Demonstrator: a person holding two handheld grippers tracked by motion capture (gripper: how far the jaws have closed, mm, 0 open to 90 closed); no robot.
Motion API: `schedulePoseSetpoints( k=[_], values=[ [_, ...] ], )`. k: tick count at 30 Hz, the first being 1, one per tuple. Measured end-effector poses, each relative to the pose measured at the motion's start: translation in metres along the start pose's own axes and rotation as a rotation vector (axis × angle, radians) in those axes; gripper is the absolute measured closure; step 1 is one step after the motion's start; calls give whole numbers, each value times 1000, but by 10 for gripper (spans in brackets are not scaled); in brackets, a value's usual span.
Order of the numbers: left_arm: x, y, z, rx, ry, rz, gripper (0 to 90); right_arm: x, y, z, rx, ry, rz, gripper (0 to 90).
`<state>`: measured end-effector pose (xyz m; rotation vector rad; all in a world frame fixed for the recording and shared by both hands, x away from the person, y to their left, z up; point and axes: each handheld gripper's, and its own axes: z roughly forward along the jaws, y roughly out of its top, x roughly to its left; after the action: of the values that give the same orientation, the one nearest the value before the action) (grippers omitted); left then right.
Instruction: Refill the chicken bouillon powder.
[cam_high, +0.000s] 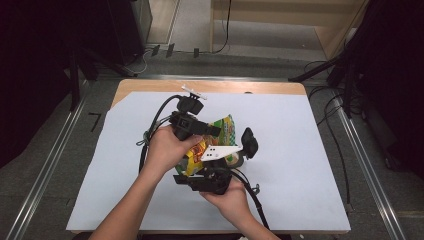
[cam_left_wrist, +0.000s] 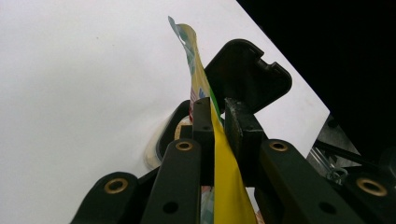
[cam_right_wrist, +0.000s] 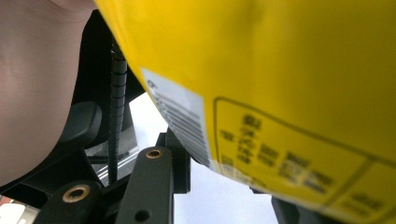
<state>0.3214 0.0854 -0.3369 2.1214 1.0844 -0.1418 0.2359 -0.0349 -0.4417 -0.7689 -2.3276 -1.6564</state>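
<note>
Two hand-held grippers meet on one thing at the middle of the white paper-covered surface (cam_high: 300, 165): a yellow and green crinkled plastic snack packet (cam_high: 215, 137), lifted off the sheet between them.

Nearest the person, the right hand-held gripper (cam_high: 212, 172) comes up from below. In its own view the packet's yellow back with the barcode (cam_right_wrist: 280, 93) sits right over the jaws, which stand partly apart; whether the pads actually press on it I cannot tell.

Just beyond, the left hand-held gripper (cam_high: 212, 131) reaches across from the left, and its view settles the matter: the jaws are drawn narrow, pinching the thin yellow film (cam_left_wrist: 224, 163) edge-on, the top seam rising past the pads.

Farther off on the sheet lies a roll of tape with a dark rim (cam_left_wrist: 161, 144), beside a black moulded part that seems to belong to the other gripper.

Judging by the double hold, the step in hand is a pull-apart or a hand-over of the packet. The next move would call for a firm counter-grip from the right before any pulling, or the slick film may slip.
</note>
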Motion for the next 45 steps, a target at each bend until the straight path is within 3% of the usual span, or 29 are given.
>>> schedulePoseSetpoints(
  k=[45],
  values=[
    [-1, -2, -2, 0, 4, 3, 838, 2, -1, 2, 0, -4, -18, 690]
  ],
)
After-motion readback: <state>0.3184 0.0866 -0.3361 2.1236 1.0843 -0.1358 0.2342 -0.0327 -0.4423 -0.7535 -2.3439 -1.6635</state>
